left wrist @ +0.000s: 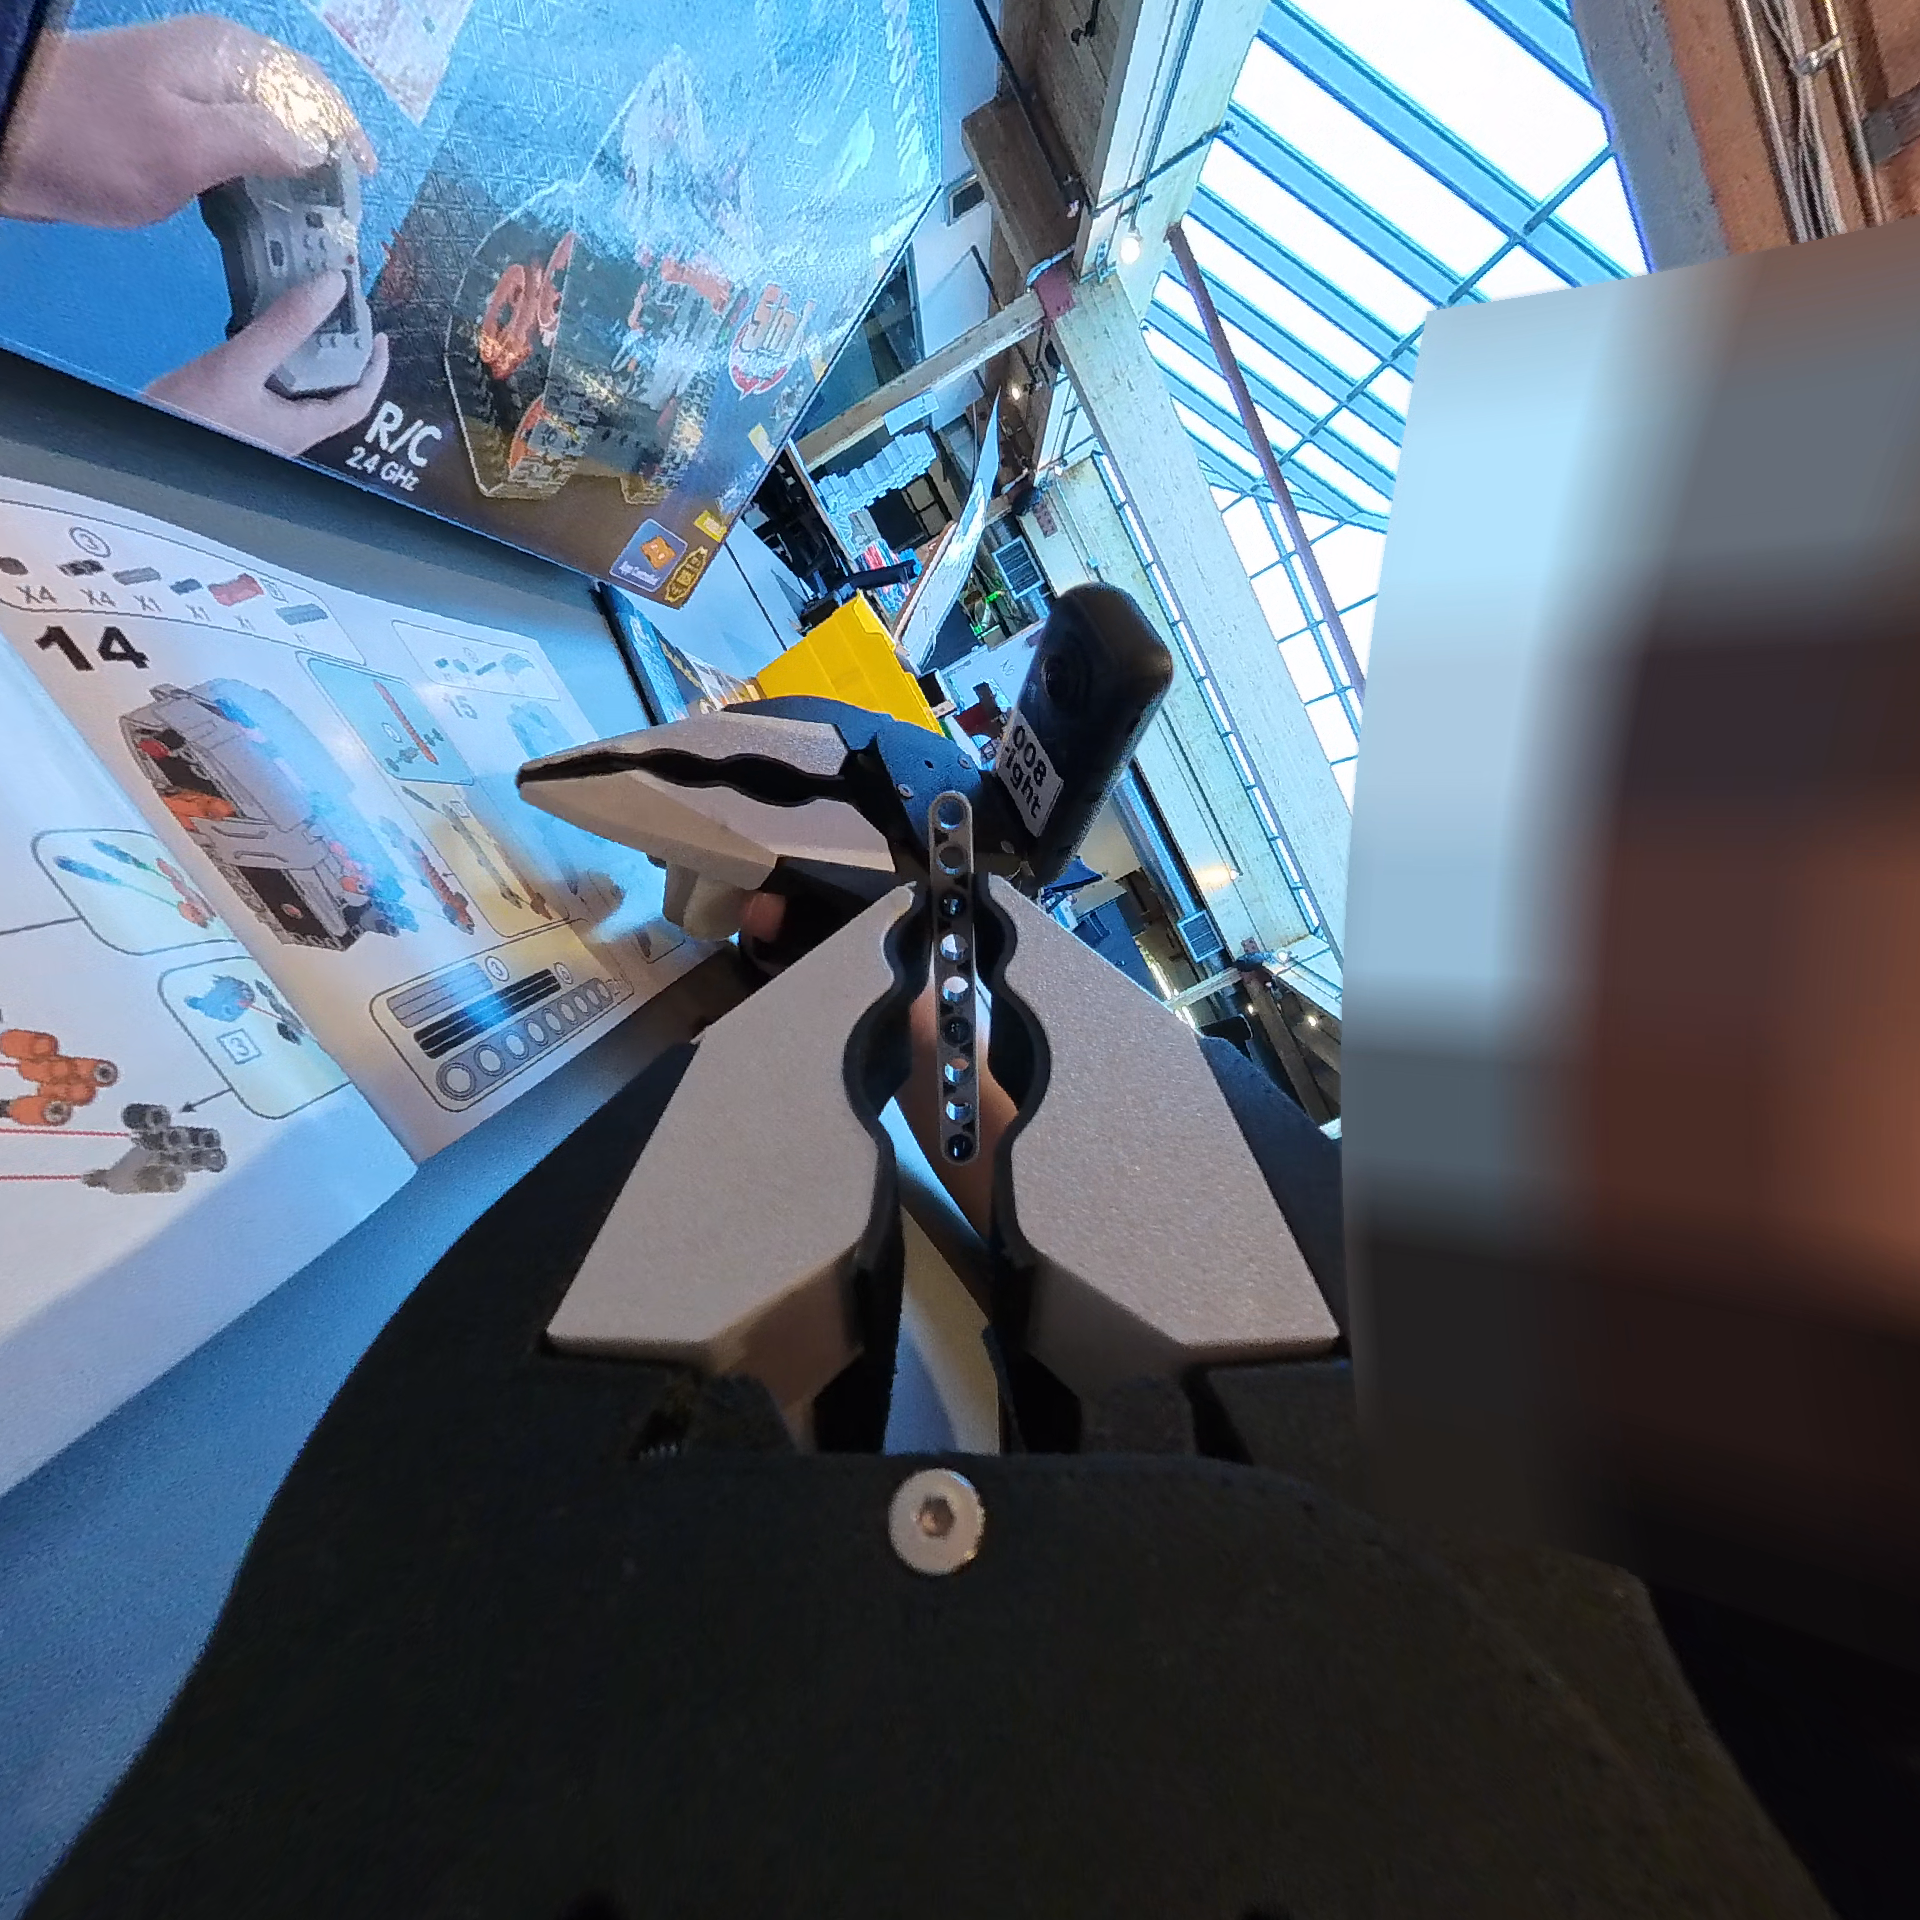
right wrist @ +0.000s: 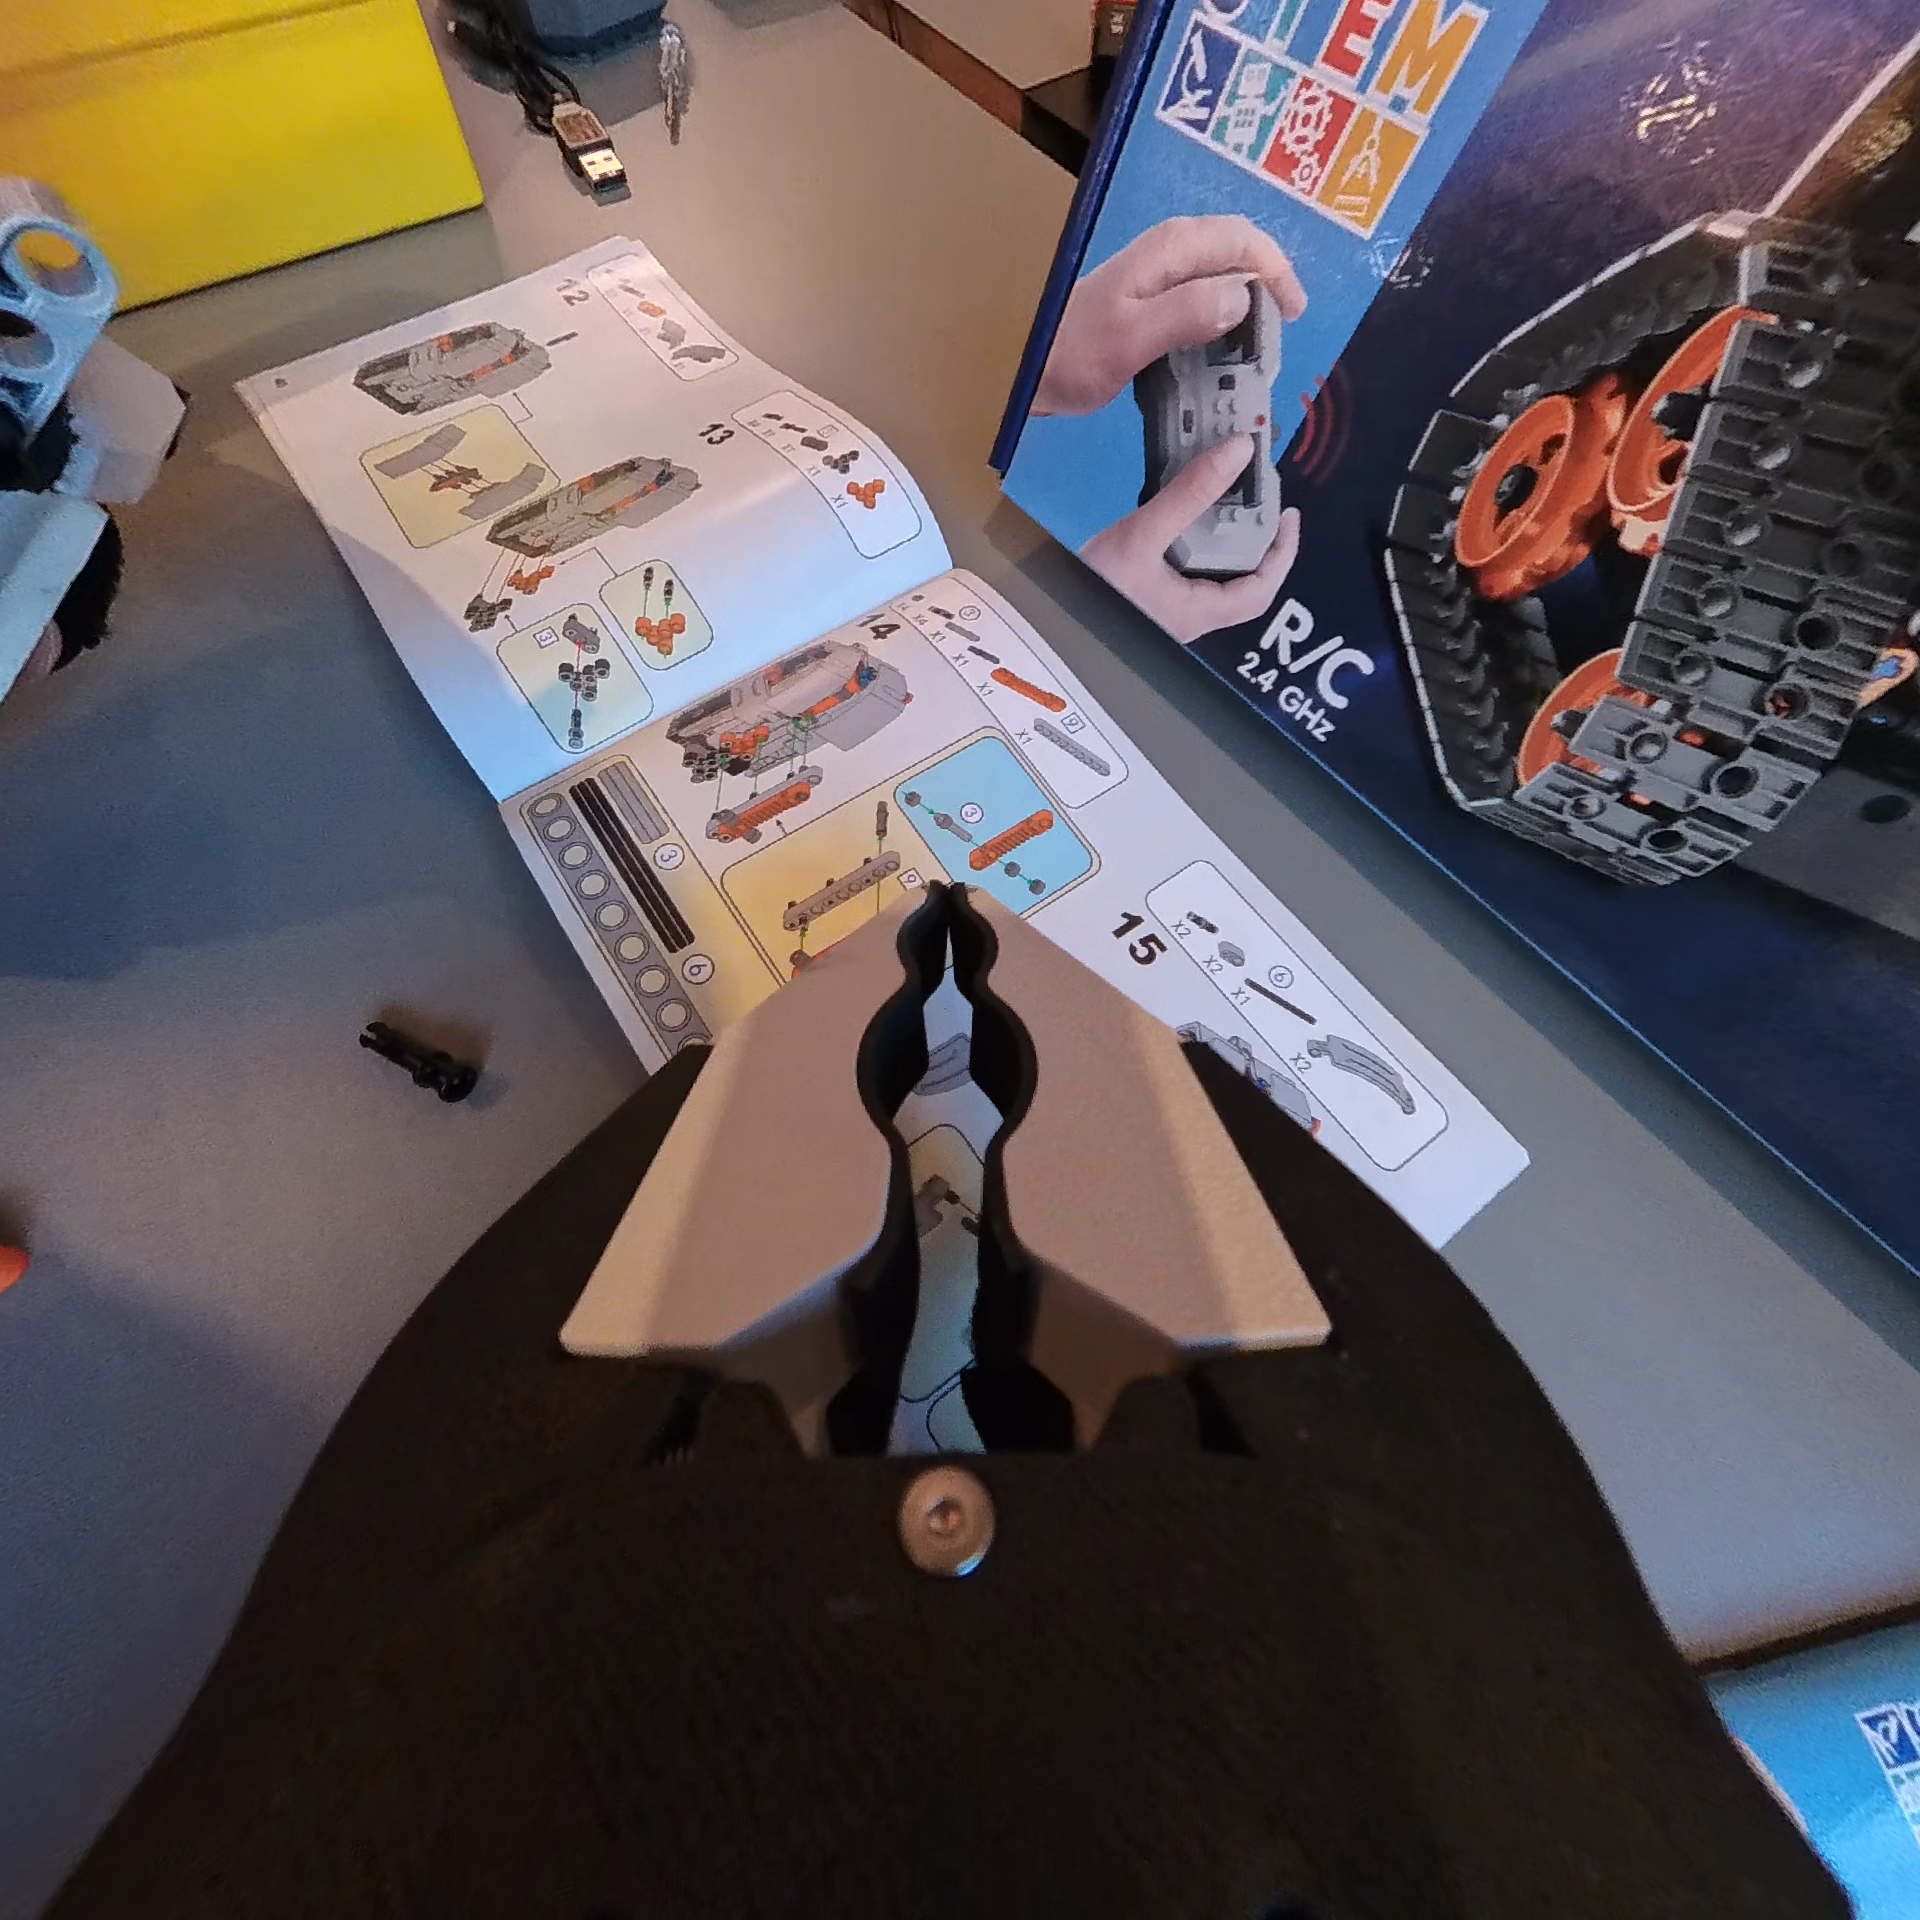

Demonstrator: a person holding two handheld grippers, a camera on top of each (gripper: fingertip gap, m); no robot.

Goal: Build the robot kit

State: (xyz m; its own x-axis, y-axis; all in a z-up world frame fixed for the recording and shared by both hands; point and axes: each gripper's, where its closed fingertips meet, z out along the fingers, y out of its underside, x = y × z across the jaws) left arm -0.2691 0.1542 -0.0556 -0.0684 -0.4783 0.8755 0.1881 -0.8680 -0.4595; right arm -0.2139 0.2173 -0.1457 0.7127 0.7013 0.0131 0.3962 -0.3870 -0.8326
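My left gripper [left wrist: 951, 896] is shut on a thin grey beam with a row of holes [left wrist: 954, 997], held upright in the air, its top end sticking out past the tips. My right gripper [right wrist: 948, 896] is shut and empty, its tips just above the open instruction booklet [right wrist: 644, 582]. In the left wrist view the right gripper [left wrist: 540, 777] lies just behind the beam, shut, pointing left over the booklet [left wrist: 208, 831]. A small black pin [right wrist: 421, 1062] lies on the grey table [right wrist: 260, 831], left of the right gripper.
A large blue toy box [right wrist: 1558, 520] stands at the right of the booklet and also shows in the left wrist view [left wrist: 520, 260]. A yellow bin [right wrist: 229, 135] and a USB cable [right wrist: 587, 145] lie at the far side. A grey holed part [right wrist: 47, 291] shows at the left edge. Both grippers' tips are roughly 10 cm from the small black pin [right wrist: 421, 1062].
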